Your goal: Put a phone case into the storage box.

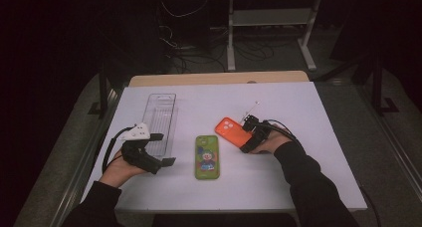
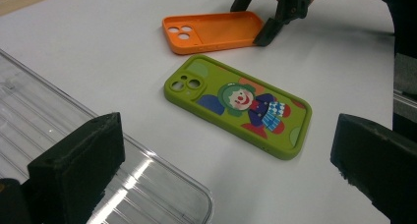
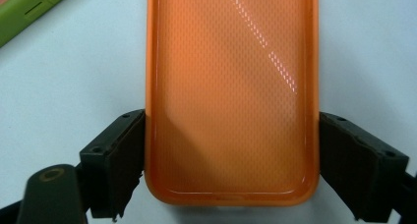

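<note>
Right gripper view: orange case [image 3: 231,86] cropped.

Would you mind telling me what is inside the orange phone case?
The orange phone case lies open side up and holds nothing: only its bare textured inner surface shows. The right gripper has its jaws against both long sides. The table beneath is covered.

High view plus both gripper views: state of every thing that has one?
orange phone case: hollow side up, flat on the table, its end between the right gripper's jaws
green clown phone case: printed back up, flat, untouched
clear plastic tray: empty
right gripper: jaws touching the case's long sides
left gripper: open, holding nothing
</note>
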`<state>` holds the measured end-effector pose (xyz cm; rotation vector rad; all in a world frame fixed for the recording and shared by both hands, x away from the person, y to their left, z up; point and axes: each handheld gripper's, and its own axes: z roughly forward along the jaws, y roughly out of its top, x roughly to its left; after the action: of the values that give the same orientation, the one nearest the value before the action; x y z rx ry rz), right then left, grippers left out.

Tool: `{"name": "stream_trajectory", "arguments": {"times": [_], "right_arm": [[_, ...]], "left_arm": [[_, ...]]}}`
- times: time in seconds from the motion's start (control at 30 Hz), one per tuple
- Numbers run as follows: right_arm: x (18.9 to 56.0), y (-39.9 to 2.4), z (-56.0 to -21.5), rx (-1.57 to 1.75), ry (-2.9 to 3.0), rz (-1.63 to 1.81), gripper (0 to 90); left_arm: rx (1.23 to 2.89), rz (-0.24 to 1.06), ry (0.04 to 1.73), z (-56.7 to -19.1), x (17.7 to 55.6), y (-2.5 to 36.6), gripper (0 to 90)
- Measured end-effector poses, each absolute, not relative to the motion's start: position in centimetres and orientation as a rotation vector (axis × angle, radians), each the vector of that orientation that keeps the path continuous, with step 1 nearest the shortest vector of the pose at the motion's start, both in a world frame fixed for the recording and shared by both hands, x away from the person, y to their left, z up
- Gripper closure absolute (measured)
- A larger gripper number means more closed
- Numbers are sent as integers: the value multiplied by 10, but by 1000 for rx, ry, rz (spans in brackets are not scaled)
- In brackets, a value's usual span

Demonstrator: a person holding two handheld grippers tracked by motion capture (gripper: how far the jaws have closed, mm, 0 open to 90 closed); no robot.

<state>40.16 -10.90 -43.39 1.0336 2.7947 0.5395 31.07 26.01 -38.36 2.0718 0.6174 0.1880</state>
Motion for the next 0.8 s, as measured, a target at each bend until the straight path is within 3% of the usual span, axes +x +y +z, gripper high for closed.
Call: {"name": "stream_trajectory", "arguments": {"times": [0.8], "right_arm": [[403,-133,-414,1025,2772,740,152]], "left_arm": [[2080,154,589,-367,328,243,0]]}}
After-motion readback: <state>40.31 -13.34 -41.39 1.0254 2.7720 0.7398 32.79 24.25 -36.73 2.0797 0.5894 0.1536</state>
